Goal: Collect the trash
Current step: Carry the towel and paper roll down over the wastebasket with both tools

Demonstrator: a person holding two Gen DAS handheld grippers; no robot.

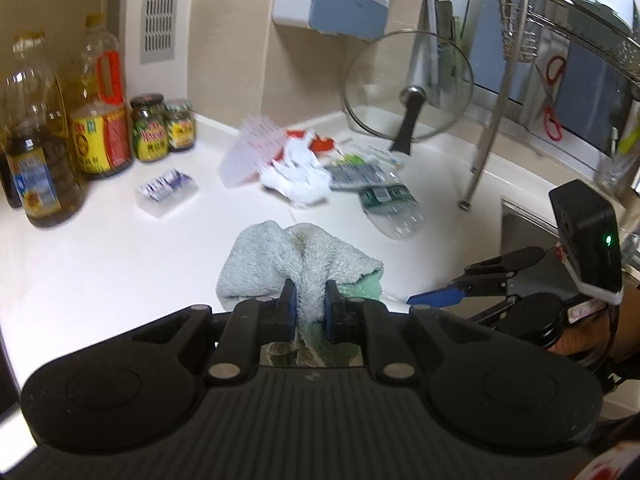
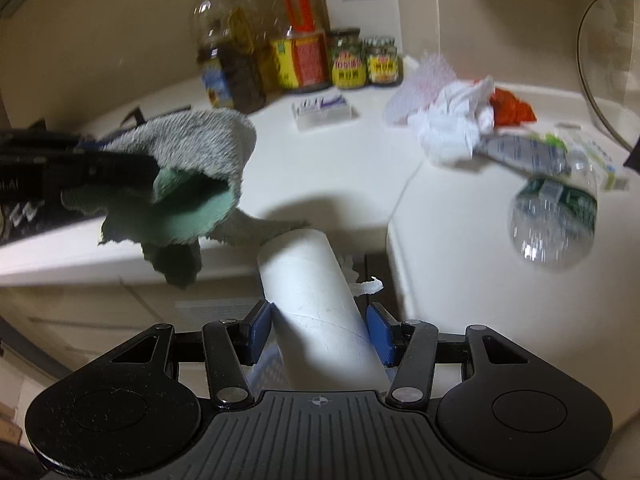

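**Both grippers loaded above the countertop**

The left gripper [image 1: 310,305] is clamped on one grey-green cloth [image 1: 296,264]. The right gripper [image 2: 320,330] pinches one cardboard tube [image 2: 316,312], its long axis pointing away along the fingers. Toward the white countertop's [image 1: 120,264] back corner lies one trash pile [image 1: 304,168]; one crushed plastic bottle [image 1: 394,210] lies beside it. Two jars [image 1: 162,128] stand against the wall; labels unreadable.

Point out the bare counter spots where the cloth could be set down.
Bare counter lies in front of the oil bottles and left of the cloth. Another patch sits between the crushed bottle and the sink. The trash pile crowds the back.
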